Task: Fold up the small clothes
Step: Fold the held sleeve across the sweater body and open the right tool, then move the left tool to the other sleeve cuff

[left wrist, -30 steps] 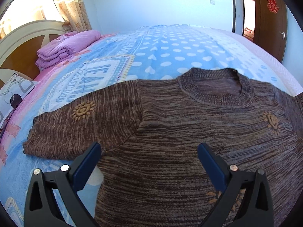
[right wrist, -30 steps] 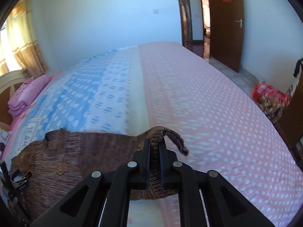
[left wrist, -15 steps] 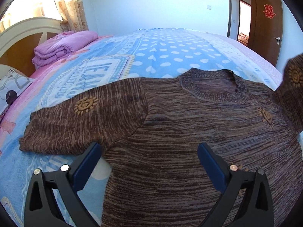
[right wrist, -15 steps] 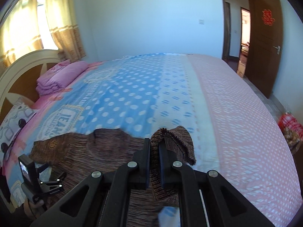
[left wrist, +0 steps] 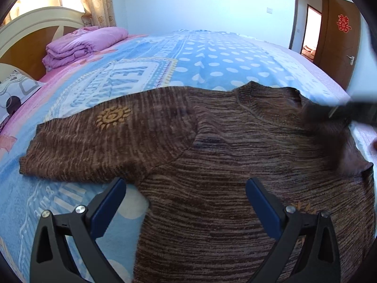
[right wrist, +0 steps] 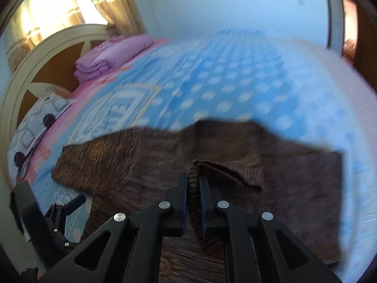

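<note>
Brown sweater [left wrist: 212, 155] on bed [left wrist: 212, 66]; right gripper [right wrist: 193, 186] pinches its sleeve, left gripper [left wrist: 186, 195] gapes empty. Loose knit could slip free.

The sweater [left wrist: 212, 146] lies on the bed [left wrist: 212, 66]; folded blanket [left wrist: 82, 44] at ten o'clock, door [left wrist: 339, 35] at two.

1. Daylight is streaming through the curtains [right wrist: 77, 7], blowing out the upper left corner in both views.
2. The right wrist view is smearing with motion blur; the bedspread [right wrist: 223, 89] dots are streaking.
3. The left wrist view is staying sharp, except a dark blurred shape at its right edge.
4. Fisheye distortion is bending and darkening every edge.
</note>
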Tool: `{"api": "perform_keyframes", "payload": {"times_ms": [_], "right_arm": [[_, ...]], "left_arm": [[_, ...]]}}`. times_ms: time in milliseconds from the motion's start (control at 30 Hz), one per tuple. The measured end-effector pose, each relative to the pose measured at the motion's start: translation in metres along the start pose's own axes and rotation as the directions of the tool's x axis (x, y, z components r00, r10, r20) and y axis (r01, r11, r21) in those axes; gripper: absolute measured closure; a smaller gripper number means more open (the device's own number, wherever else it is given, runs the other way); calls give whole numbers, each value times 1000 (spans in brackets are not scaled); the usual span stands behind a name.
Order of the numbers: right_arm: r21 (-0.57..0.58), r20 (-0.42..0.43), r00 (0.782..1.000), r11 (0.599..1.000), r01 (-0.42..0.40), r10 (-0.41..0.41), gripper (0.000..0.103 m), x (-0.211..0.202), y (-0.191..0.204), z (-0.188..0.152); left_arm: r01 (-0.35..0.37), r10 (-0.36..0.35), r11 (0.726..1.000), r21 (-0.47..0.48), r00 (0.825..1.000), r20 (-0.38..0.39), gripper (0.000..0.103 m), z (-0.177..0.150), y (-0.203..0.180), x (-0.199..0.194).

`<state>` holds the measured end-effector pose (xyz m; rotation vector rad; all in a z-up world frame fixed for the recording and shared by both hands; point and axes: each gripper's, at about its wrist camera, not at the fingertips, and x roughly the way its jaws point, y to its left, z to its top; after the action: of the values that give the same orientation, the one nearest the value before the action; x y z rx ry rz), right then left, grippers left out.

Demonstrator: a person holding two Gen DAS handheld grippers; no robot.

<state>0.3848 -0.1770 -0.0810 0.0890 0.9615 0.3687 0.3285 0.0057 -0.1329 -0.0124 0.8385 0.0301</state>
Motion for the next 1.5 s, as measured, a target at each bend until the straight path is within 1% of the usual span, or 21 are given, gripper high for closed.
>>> {"api": "perform_keyframes", "payload": {"times_ms": [67,133,233,300,367,467,567,667,767,833,900,933,1033,1133,1233,1300,1367,1400,1433,1467,1500], "right_arm": [[-4,-52,999,1000,17,-18,74,15,1,-14],[-10,-67,998,1000,-11,10,71,11,-4,-29],[-10,-60,998,1000,-4,3,67,-17,-26,-49],[10,-42,999,1000,23,-23,62,-42,-51,-61],[42,-13,997,996,80,-79,56,-70,-80,-74],[69,38,983,982,176,-178,55,-104,-115,-85],[138,80,973,969,203,-215,55,-126,-150,-93],[213,95,959,947,241,-266,55,-137,-177,-104],[176,72,974,964,200,-215,55,-129,-177,-115],[102,35,974,971,218,-223,55,-116,-167,-123],[52,7,953,952,301,-301,55,-106,-164,-132],[64,23,948,947,314,-316,54,-108,-168,-134],[114,25,939,934,337,-342,51,-116,-180,-133],[111,50,919,917,384,-391,51,-128,-171,-127],[104,122,936,942,318,-329,51,-138,-153,-109],[80,146,949,959,270,-279,51,-133,-141,-95],[66,88,953,956,285,-290,51,-109,-138,-86],[67,53,942,942,328,-332,51,-97,-144,-85],[78,12,919,917,392,-394,51,-87,-154,-87],[89,-3,906,902,422,-424,51,-84,-162,-91],[118,7,910,904,411,-415,51,-89,-172,-98]], "left_arm": [[-17,17,1000,11,1000,-2,0,-1,3,-2],[-35,35,999,29,999,1,0,-1,6,-6],[-44,44,998,50,999,-1,0,4,10,-12],[-44,44,997,66,999,3,0,13,7,-17],[-4,4,998,56,1000,-3,0,28,1,-22],[-5,3,997,71,999,36,0,43,-19,-27],[-25,20,992,122,999,40,0,50,-54,-20],[-44,39,984,173,999,32,0,45,-84,-9],[-59,57,978,201,998,18,0,34,-105,4],[-89,87,970,227,996,16,0,26,-114,15],[-153,151,951,269,988,26,0,19,-118,28],[-169,165,946,278,986,35,0,17,-118,32],[-153,153,958,242,988,19,0,22,-110,31],[-138,139,966,221,990,9,0,22,-104,33],[-133,136,970,204,991,-2,0,23,-103,36],[-138,140,968,208,990,4,0,22,-105,36],[-130,133,971,199,991,-2,0,21,-103,36],[-119,123,975,188,992,-9,0,21,-100,36],[-108,112,979,175,994,-17,0,21,-97,36],[-94,99,982,162,995,-24,0,20,-94,36],[-76,82,986,150,996,-33,0,19,-92,36]]}}
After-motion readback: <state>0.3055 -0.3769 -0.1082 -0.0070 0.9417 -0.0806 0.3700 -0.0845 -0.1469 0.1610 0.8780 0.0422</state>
